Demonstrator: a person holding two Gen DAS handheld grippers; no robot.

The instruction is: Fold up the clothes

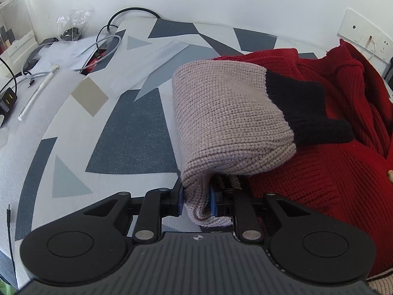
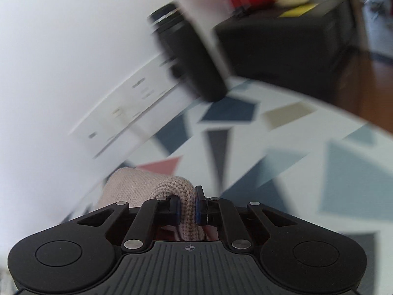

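Observation:
A beige knit sweater (image 1: 226, 120) with a black cuff (image 1: 304, 113) hangs in a rolled fold above the patterned table (image 1: 127, 135). My left gripper (image 1: 196, 204) is shut on its lower edge, the knit pinched between the blue pads. A red knit cardigan (image 1: 339, 172) lies on the table to the right, under and behind the beige one. In the right wrist view my right gripper (image 2: 187, 211) is shut on another beige knit edge (image 2: 181, 196), lifted above the table; this view is motion-blurred.
Cables (image 1: 103, 46), a white stick (image 1: 36, 93), a charger (image 1: 7, 100) and plastic bags (image 1: 73, 22) lie at the table's far left. A wall socket plate (image 1: 366, 34) sits at the right. A black bottle (image 2: 186, 54) and a dark box (image 2: 282, 46) stand past the table's far edge.

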